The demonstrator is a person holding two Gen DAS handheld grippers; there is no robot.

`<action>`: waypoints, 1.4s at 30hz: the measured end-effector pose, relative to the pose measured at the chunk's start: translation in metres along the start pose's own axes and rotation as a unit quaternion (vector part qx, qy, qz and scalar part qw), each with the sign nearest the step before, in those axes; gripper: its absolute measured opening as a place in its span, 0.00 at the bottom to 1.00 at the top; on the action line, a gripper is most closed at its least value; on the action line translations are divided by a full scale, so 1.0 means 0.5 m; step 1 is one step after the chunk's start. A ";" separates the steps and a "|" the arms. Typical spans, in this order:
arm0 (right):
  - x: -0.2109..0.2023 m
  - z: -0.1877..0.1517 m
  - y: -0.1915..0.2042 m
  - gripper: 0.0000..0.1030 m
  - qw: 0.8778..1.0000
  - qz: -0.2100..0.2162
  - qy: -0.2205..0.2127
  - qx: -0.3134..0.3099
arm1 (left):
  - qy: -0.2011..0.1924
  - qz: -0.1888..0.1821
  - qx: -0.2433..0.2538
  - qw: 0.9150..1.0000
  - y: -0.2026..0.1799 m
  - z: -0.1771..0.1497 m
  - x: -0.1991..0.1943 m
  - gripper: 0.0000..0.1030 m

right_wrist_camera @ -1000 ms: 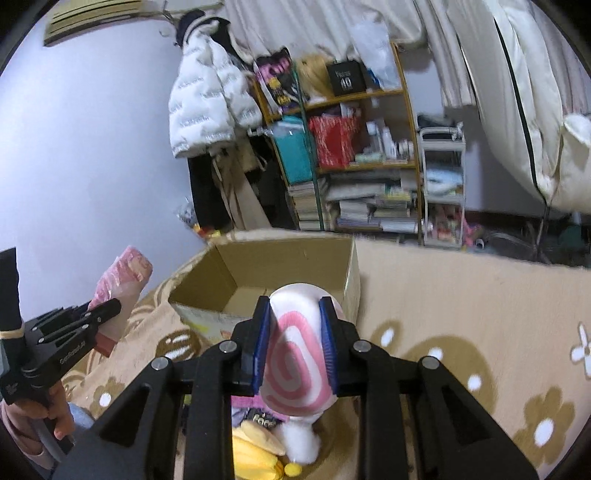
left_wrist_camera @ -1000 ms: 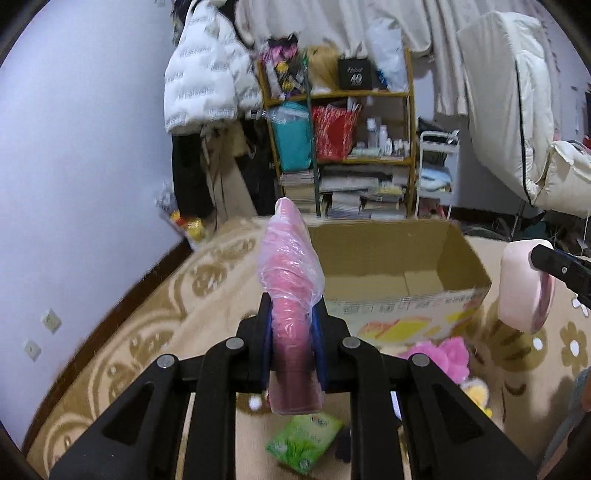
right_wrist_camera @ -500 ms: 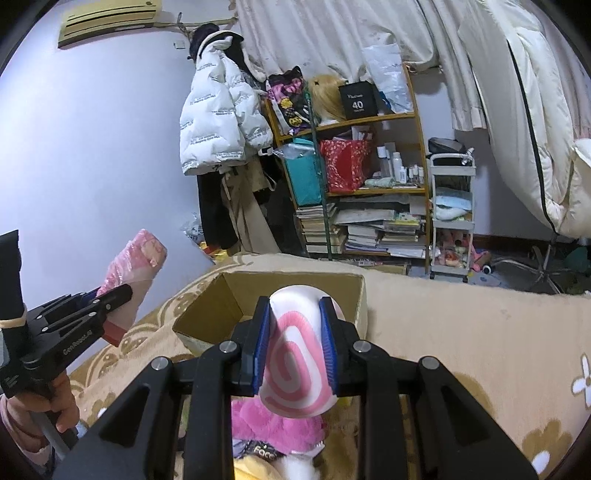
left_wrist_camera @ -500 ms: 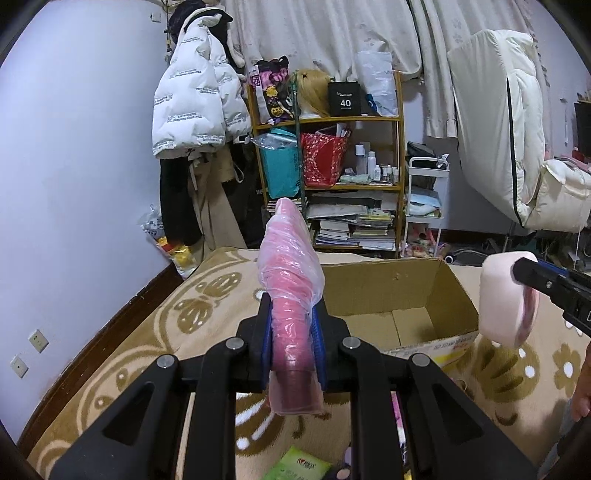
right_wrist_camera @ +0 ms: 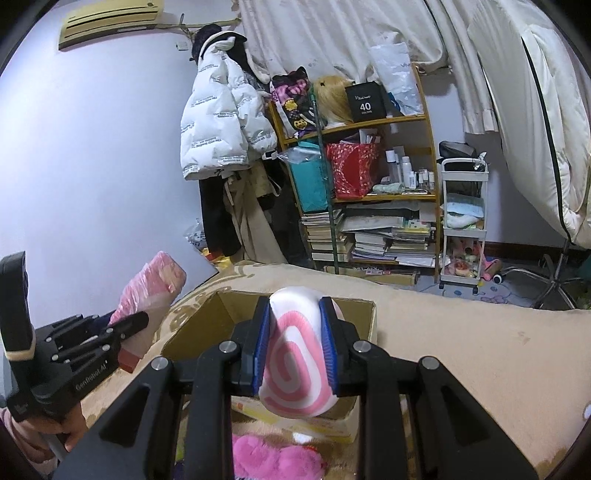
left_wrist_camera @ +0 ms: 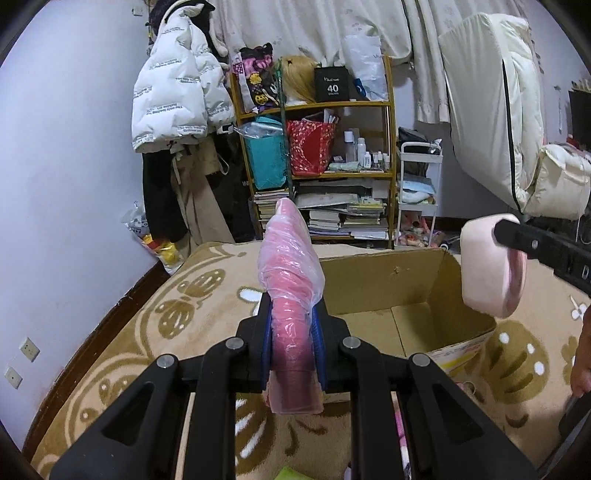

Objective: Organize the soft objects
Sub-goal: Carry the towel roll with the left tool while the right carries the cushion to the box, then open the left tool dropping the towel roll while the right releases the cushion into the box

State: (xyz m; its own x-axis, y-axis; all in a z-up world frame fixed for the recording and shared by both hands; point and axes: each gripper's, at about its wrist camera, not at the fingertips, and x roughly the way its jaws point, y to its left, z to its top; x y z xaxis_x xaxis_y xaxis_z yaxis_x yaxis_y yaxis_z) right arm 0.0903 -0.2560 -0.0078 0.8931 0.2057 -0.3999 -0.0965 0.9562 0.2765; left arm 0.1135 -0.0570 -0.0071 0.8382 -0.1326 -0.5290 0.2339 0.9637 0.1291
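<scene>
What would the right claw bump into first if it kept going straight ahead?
Probably the cardboard box. The right claw, shut on the swirl cushion, points over its open top, so the far wall looks first, though depth is unclear.

A white puffer jacket point(left_wrist_camera: 177, 99) hung by the lilac wall point(left_wrist_camera: 66, 155); beside it stood a wooden shelf point(left_wrist_camera: 388, 122) with a black box marked 40 point(left_wrist_camera: 332, 84), a blonde wig point(left_wrist_camera: 297, 79), a teal bag point(left_wrist_camera: 266, 157), a red bag point(left_wrist_camera: 311, 147), small bottles point(left_wrist_camera: 364, 155); book stacks point(left_wrist_camera: 343, 214) filled the bottom tier; a white trolley point(left_wrist_camera: 417, 192) stood just right of it; pale curtains point(right_wrist_camera: 332, 33) hung behind; an air conditioner point(right_wrist_camera: 109, 20) sat high on the wall; a beige patterned rug point(left_wrist_camera: 177, 314) covered the floor.
</scene>
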 end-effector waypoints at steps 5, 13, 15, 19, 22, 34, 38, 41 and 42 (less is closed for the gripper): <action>0.027 0.002 -0.012 0.26 1.000 0.003 0.006 0.007 | 0.022 -0.012 0.000 1.000 -0.003 -0.010 0.035 0.17; 0.067 -0.015 -0.018 0.27 0.999 0.006 0.030 0.008 | 0.068 -0.037 -0.039 0.996 0.011 -0.020 0.077 0.19; 0.073 -0.023 -0.017 0.27 0.999 0.004 0.036 0.005 | 0.074 -0.036 -0.040 0.996 0.010 -0.023 0.082 0.20; 0.088 -0.033 -0.012 0.29 0.999 0.010 0.050 -0.004 | 0.082 -0.031 -0.033 0.996 0.007 -0.027 0.089 0.21; 0.087 -0.037 -0.009 0.32 0.999 0.014 0.050 -0.007 | 0.081 -0.026 -0.032 0.996 0.006 -0.029 0.089 0.22; 0.101 -0.049 -0.001 0.40 0.997 0.002 0.077 -0.025 | 0.066 -0.008 -0.044 0.997 0.023 -0.027 0.064 0.53; 0.092 -0.050 -0.001 0.56 0.997 0.004 0.071 -0.017 | 0.059 0.010 -0.029 0.998 0.018 -0.022 0.049 0.53; 0.076 -0.051 0.002 0.60 0.998 0.006 0.067 -0.018 | 0.062 0.009 -0.031 0.998 0.022 -0.022 0.036 0.54; 0.073 -0.051 0.004 0.60 0.998 0.005 0.067 -0.021 | 0.064 0.010 -0.035 0.997 0.024 -0.021 0.034 0.54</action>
State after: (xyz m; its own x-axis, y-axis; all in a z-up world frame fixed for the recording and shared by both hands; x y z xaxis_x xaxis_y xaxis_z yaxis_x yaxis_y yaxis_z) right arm 0.1114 -0.2414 -0.0442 0.8259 0.2390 -0.5106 -0.1258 0.9610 0.2463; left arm 0.1253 -0.0451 -0.0233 0.7714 -0.0875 -0.6303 0.1795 0.9802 0.0837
